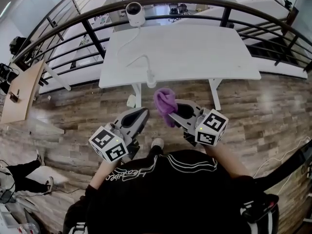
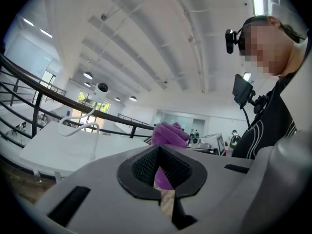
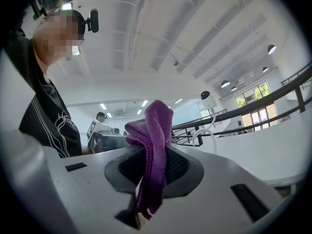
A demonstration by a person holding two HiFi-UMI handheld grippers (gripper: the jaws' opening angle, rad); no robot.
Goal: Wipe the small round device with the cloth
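A small round white device with a dark lens stands at the far edge of the white table; it also shows as a small device in the left gripper view and a far device in the right gripper view. A purple cloth hangs from my right gripper, whose jaws are shut on the cloth. My left gripper is shut and empty, held below the table's near edge. The purple cloth shows beyond its jaws.
A white cable runs from the device across the table to its near edge. A curved dark railing rings the table. Wooden floor lies between me and the table. A wooden desk stands at the left.
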